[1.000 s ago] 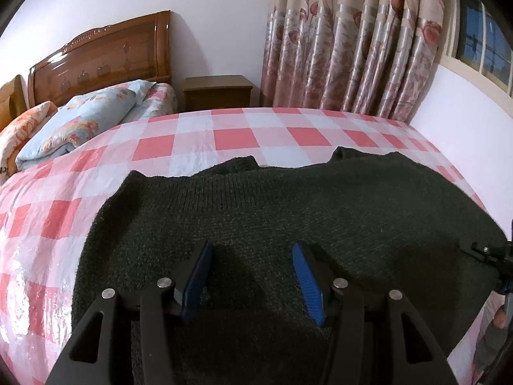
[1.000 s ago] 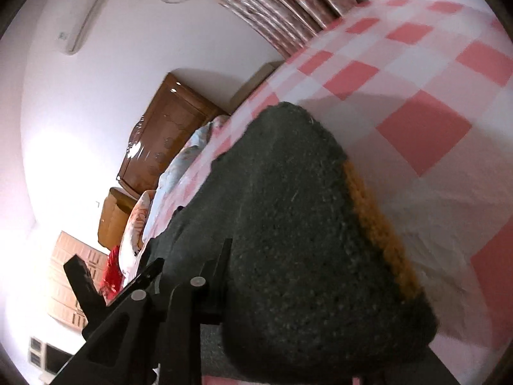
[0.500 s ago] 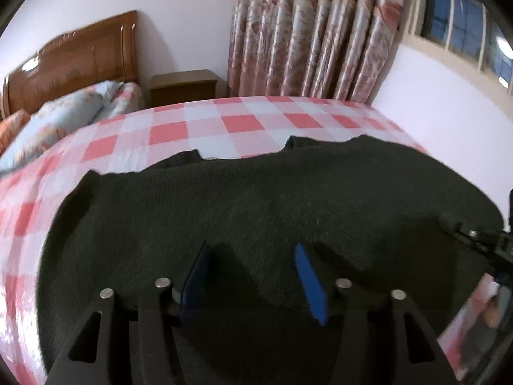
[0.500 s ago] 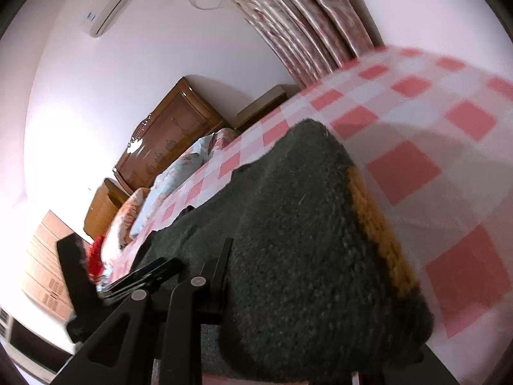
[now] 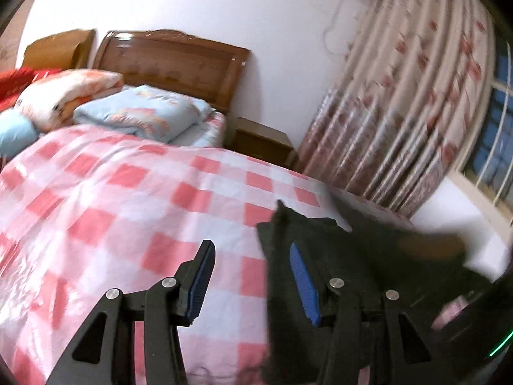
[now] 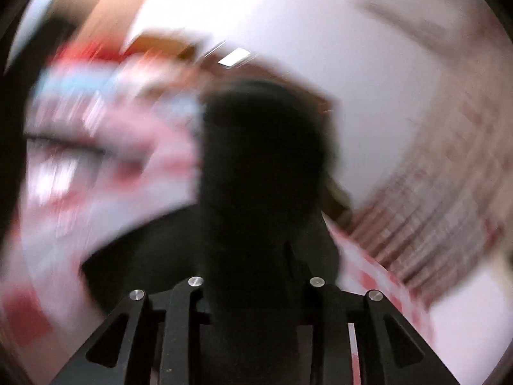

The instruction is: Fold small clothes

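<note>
A dark knitted sweater (image 5: 359, 256) lies bunched on the right side of the pink checked bed (image 5: 128, 199), blurred by motion. My left gripper (image 5: 251, 247) hovers open over the sheet at the sweater's left edge. Its blue pads (image 5: 198, 282) have nothing between them, and the right finger stands in front of the cloth. In the badly blurred right wrist view, the sweater (image 6: 256, 160) rises as a dark mass from between the fingers of my right gripper (image 6: 256, 269). That gripper is shut on the cloth, which hides its fingertips.
Folded quilts and pillows (image 5: 138, 112) pile up by the wooden headboard (image 5: 170, 54). A nightstand (image 5: 259, 141) stands beside a flowered curtain (image 5: 410, 122), with a window (image 5: 493, 134) at the far right. A white wall (image 5: 449, 211) borders the bed's right side.
The sweater was spread flat under my left gripper; now it sits gathered to the right and bare sheet lies beneath the pads. The right gripper has rolled and swung fast, still holding cloth.
</note>
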Tool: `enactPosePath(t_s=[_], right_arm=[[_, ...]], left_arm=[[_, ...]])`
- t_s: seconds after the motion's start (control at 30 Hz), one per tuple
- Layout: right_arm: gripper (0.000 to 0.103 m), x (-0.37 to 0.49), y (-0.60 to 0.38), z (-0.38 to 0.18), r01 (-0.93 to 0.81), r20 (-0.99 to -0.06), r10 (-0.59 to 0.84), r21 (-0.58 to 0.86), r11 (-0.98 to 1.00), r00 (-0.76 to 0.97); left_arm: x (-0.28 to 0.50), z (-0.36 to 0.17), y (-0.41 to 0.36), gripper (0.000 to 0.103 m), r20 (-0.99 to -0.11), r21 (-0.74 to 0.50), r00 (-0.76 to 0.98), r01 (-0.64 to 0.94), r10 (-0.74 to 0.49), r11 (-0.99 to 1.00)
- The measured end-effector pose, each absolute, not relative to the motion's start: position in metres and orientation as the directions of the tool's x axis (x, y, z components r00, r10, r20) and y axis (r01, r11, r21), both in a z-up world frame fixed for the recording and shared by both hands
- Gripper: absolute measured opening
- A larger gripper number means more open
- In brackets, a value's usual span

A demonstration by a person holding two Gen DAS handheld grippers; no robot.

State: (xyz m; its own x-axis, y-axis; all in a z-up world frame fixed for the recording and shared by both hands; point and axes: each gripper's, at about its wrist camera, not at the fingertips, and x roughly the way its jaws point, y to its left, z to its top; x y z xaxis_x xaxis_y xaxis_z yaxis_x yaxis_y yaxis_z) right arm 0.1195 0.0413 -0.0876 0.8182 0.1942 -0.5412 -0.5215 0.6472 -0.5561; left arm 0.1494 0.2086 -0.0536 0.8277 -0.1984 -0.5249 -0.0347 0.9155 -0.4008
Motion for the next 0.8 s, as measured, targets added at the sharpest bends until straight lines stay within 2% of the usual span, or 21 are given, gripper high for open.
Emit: enactPosePath(t_s=[0.03, 0.07, 0.1, 0.2, 0.27, 0.3, 0.4, 0.43, 0.47, 0.5, 0.53, 0.63, 0.7, 0.8], right_arm=[[0.010, 0.118, 0.062, -0.123, -0.582, -0.610, 0.153, -0.606, 0.542, 0.777], [0.008, 0.111, 0.069, -0.139, -0.548, -0.570, 0.119, -0.679, 0.489, 0.813], [0.000, 0.097, 0.074, -0.152, -0.474, -0.471, 0.119, -0.775, 0.418, 0.874], [0.000, 0.104, 0.063, -0.141, -0.509, -0.509, 0.141, -0.719, 0.473, 0.849], [0.000, 0.103, 0.059, -0.141, -0.501, -0.497, 0.140, -0.735, 0.457, 0.856], [0.026, 0.101, 0.058, -0.144, -0.496, -0.490, 0.138, -0.744, 0.448, 0.861], [0.028, 0.098, 0.060, -0.149, -0.475, -0.468, 0.131, -0.764, 0.436, 0.874], [0.039, 0.098, 0.059, -0.149, -0.474, -0.465, 0.134, -0.766, 0.435, 0.875], [0.043, 0.093, 0.060, -0.148, -0.472, -0.462, 0.136, -0.769, 0.431, 0.876], [0.078, 0.092, 0.062, -0.148, -0.471, -0.459, 0.137, -0.775, 0.421, 0.878], [0.103, 0.090, 0.062, -0.147, -0.476, -0.463, 0.138, -0.780, 0.406, 0.876], [0.103, 0.084, 0.052, -0.127, -0.600, -0.557, 0.233, -0.688, 0.407, 0.797], [0.103, 0.073, 0.028, -0.097, -0.738, -0.632, 0.394, -0.486, 0.469, 0.667], [0.103, 0.065, -0.020, -0.062, -0.798, -0.597, 0.566, -0.230, 0.558, 0.568]], left_arm=[[0.145, -0.056, 0.217, 0.050, -0.528, -0.427, 0.822, -0.037, -0.216, 0.903], [0.141, -0.058, 0.224, 0.050, -0.529, -0.450, 0.815, -0.033, -0.237, 0.892], [0.137, -0.061, 0.228, 0.050, -0.529, -0.477, 0.806, -0.023, -0.266, 0.879], [0.132, -0.076, 0.230, 0.050, -0.514, -0.577, 0.760, 0.037, -0.397, 0.816], [0.134, -0.082, 0.220, 0.050, -0.494, -0.625, 0.735, 0.071, -0.464, 0.777], [0.138, -0.086, 0.217, 0.050, -0.484, -0.648, 0.718, 0.089, -0.500, 0.756], [0.146, -0.094, 0.204, 0.050, -0.459, -0.717, 0.660, 0.120, -0.594, 0.687], [0.149, -0.096, 0.199, 0.050, -0.451, -0.736, 0.647, 0.121, -0.615, 0.666], [0.151, -0.097, 0.197, 0.050, -0.454, -0.738, 0.645, 0.114, -0.615, 0.665], [0.152, -0.098, 0.196, 0.050, -0.468, -0.729, 0.645, 0.104, -0.604, 0.676], [0.152, -0.099, 0.195, 0.050, -0.492, -0.710, 0.649, 0.087, -0.581, 0.699], [0.150, -0.097, 0.199, 0.049, -0.528, -0.668, 0.674, 0.045, -0.516, 0.743], [0.143, -0.083, 0.202, 0.048, -0.522, -0.632, 0.718, 0.037, -0.461, 0.774], [0.133, -0.053, 0.190, 0.048, -0.465, -0.590, 0.757, 0.121, -0.458, 0.799]])
